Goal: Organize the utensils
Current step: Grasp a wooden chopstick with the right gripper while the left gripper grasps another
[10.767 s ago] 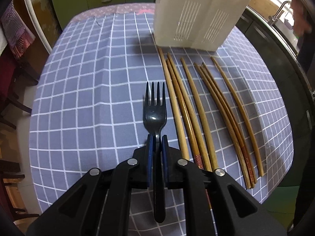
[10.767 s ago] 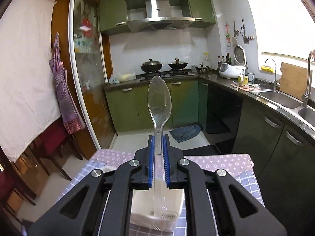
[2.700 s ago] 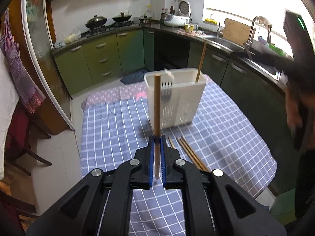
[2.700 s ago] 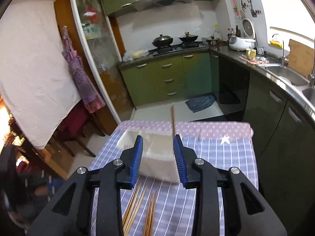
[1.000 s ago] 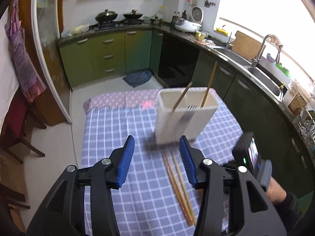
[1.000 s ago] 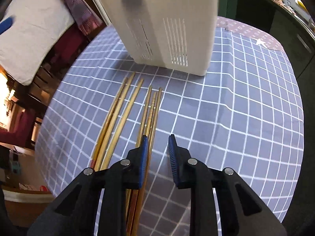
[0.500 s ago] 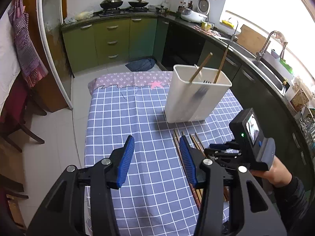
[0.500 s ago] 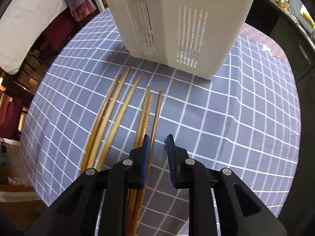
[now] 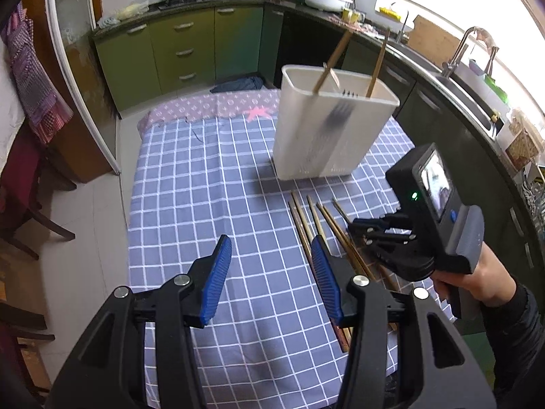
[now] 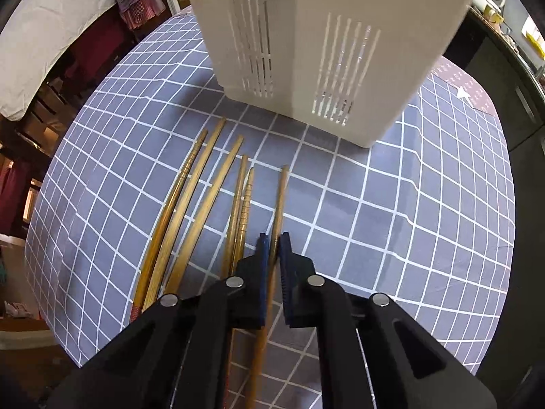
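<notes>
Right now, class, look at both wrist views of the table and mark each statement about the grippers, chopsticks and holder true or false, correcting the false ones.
1. The right gripper is shut on a chopstick. True; its jaws have just been closing on it.
2. The left gripper holds a fork. False: its jaws stand open with nothing between them.
3. Two chopsticks already stand in the holder. True.
4. The holder lies tipped on its side. False: it stands upright on the tablecloth.
5. The loose chopsticks lie on the cloth in front of the holder. True.
6. The tablecloth is plain red. False: it is blue-grey with white checks.
</notes>
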### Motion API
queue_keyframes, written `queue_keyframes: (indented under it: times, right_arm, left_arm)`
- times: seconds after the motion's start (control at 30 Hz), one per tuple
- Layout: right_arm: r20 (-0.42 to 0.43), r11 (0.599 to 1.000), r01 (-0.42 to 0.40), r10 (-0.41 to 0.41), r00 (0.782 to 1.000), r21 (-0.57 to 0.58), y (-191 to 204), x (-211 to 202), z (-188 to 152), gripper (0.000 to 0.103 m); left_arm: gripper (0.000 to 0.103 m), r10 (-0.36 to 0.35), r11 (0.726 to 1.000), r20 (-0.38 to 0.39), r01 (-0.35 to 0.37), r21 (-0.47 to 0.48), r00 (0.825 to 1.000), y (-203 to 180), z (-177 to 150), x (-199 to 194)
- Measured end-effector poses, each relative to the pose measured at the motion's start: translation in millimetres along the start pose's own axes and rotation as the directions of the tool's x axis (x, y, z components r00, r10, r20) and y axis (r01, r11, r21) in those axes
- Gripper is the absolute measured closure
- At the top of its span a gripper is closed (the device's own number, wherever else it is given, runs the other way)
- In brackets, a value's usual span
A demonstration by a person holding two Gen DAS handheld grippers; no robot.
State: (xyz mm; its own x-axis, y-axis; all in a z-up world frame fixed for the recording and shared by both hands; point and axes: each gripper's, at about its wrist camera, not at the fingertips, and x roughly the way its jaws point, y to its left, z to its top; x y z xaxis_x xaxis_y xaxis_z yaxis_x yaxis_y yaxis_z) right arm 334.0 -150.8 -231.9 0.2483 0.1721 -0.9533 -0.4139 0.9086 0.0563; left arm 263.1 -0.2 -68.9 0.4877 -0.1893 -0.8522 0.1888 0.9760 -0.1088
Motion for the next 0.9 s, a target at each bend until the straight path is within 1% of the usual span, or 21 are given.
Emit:
queue_keyframes:
  times: [0.07,0.13,0.27,0.33,0.4,0.43,0.5,0.53,0.57,0.63,0.7,0.77,0.9]
  right_arm:
    - [0.010,1.000,-0.002,0.002,1.000,0.011,-2,0,1,0.097]
    - [0.039,0.999,-0.022,0.021,0.999,0.027,-7,-6,-1,0.097]
    - [0.144,0.995,-0.063,0.051,0.988,0.074,-24,-37,-5,0.097]
    - [0.217,0.992,-0.081,0.059,0.974,0.092,-32,-62,-8,0.097]
    - [0.289,0.990,-0.095,0.061,0.955,0.105,-39,-88,-14,0.097]
    - [0.337,0.988,-0.110,0.066,0.939,0.112,-45,-105,-21,0.097]
    - [0.400,0.984,-0.129,0.071,0.914,0.121,-50,-128,-33,0.097]
    - [0.438,0.983,-0.133,0.066,0.897,0.125,-53,-142,-42,0.097]
    - [0.467,0.983,-0.132,0.059,0.882,0.124,-56,-154,-51,0.097]
    - [0.507,0.985,-0.124,0.048,0.861,0.117,-57,-172,-69,0.097]
    - [0.530,0.988,-0.109,0.037,0.847,0.106,-53,-182,-84,0.097]
    - [0.543,0.990,-0.103,0.034,0.839,0.097,-49,-191,-93,0.097]
    - [0.552,0.990,-0.112,0.050,0.832,0.080,-43,-201,-103,0.097]
  left_arm:
    - [0.056,-0.012,1.000,-0.032,0.012,-0.007,0.999,-3,-2,10]
    - [0.056,-0.020,1.000,-0.060,0.019,-0.010,0.998,-8,-3,19]
    - [0.056,-0.010,1.000,-0.099,0.010,0.001,0.995,-16,-5,37]
    - [0.056,-0.008,1.000,-0.122,0.009,0.003,0.993,-20,-5,47]
    - [0.056,-0.006,1.000,-0.140,0.006,0.003,0.990,-23,-4,55]
    - [0.056,-0.004,1.000,-0.151,0.004,0.002,0.989,-26,-4,61]
    - [0.056,-0.002,1.000,-0.168,0.003,0.001,0.986,-30,-3,71]
    - [0.056,-0.003,1.000,-0.179,0.002,-0.002,0.984,-32,-2,76]
    - [0.056,-0.003,1.000,-0.193,0.001,-0.008,0.981,-33,-1,82]
    - [0.056,-0.003,1.000,-0.217,-0.004,-0.030,0.976,-34,1,94]
    - [0.056,-0.004,0.998,-0.235,-0.009,-0.055,0.972,-34,3,104]
    - [0.056,0.006,0.998,-0.244,-0.023,-0.066,0.970,-35,6,111]
    - [0.056,0.044,0.995,-0.247,-0.066,-0.080,0.968,-36,11,121]
